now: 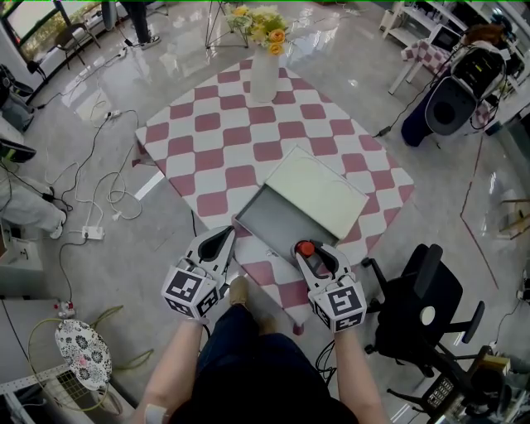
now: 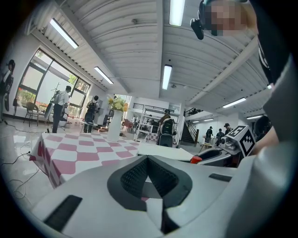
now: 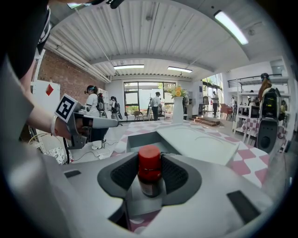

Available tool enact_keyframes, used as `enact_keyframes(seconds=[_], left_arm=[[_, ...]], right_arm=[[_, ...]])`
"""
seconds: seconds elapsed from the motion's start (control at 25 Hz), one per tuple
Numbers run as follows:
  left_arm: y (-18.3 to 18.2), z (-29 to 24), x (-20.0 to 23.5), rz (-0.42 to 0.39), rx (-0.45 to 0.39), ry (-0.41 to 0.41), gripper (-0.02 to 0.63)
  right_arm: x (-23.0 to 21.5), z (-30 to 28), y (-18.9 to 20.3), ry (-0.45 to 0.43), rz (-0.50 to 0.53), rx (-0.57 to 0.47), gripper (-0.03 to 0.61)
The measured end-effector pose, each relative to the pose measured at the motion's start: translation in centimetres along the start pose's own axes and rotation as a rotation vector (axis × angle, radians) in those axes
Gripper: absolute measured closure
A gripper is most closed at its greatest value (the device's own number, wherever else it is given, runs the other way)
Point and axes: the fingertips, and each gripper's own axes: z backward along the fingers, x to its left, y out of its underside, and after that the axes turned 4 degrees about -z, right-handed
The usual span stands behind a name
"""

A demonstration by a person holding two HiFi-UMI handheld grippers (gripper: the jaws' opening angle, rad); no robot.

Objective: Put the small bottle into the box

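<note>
Small bottle (image 3: 149,175), cylindrical, red-capped, clamped between textured fingers (image 3: 179,175) of right gripper (image 1: 312,251).

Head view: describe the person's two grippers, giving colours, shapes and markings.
Both the left gripper and right gripper are light grey shells with black ribbed lining inside tapering jaws. Each carries a cube with black-and-white square markers. No sleeves cover the forearms.

The surface (image 1: 331,137) is covered by a pink-and-white checked cloth (image 1: 207,141). Just ahead of the right tool (image 1: 310,248), and to the right of the left tool (image 1: 222,234), an open grey box (image 1: 269,222) sits at the near edge. Its pale lid (image 1: 319,192) lies over its far side. Well beyond both tools, near the opposite edge, stands a white vase (image 1: 263,76) of yellow flowers (image 1: 261,25).
</note>
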Motion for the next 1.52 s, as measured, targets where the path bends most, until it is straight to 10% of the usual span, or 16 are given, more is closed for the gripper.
enact_keyframes(seconds=[1.52], left_arm=[[-0.3,3.3,-2.5,0.008,-0.026,-0.023,0.612]], right_arm=[[1.4,4.2,-0.8,0.004,-0.101,-0.108,0.488]])
